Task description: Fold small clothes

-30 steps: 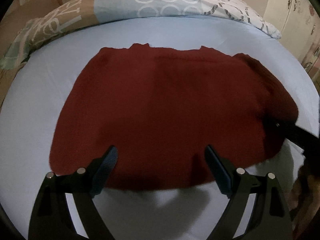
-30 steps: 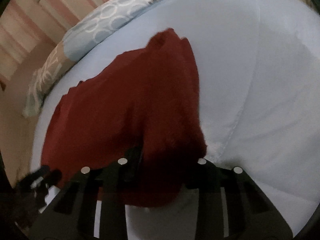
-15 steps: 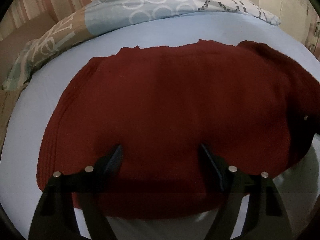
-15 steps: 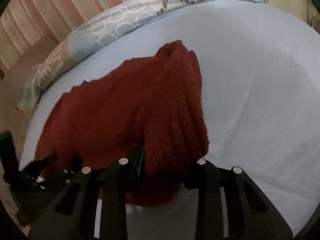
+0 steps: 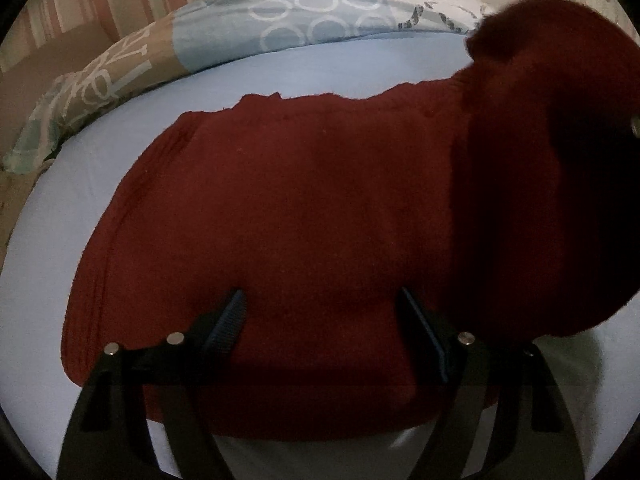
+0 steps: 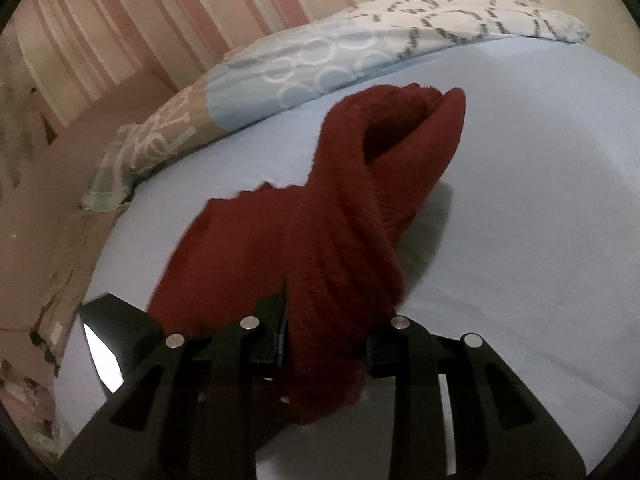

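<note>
A dark red knitted garment (image 5: 304, 208) lies on the light blue bed sheet (image 5: 100, 152). My left gripper (image 5: 320, 320) is open, its fingers spread over the garment's near edge and low above it. My right gripper (image 6: 326, 332) is shut on the garment's right side (image 6: 340, 248) and holds it lifted off the sheet. The raised part hangs in a thick roll and shows at the right of the left wrist view (image 5: 552, 160). The fabric hides the right gripper's fingertips.
A patterned blue, white and beige pillow (image 5: 280, 28) lies along the far edge of the bed, also in the right wrist view (image 6: 320, 60). A pink striped wall (image 6: 200, 12) stands behind. The left gripper's body (image 6: 112, 332) shows at the lower left.
My right gripper has lifted the garment's right side higher and carried it leftward over the rest. My left gripper has moved forward over the near edge and stays open.
</note>
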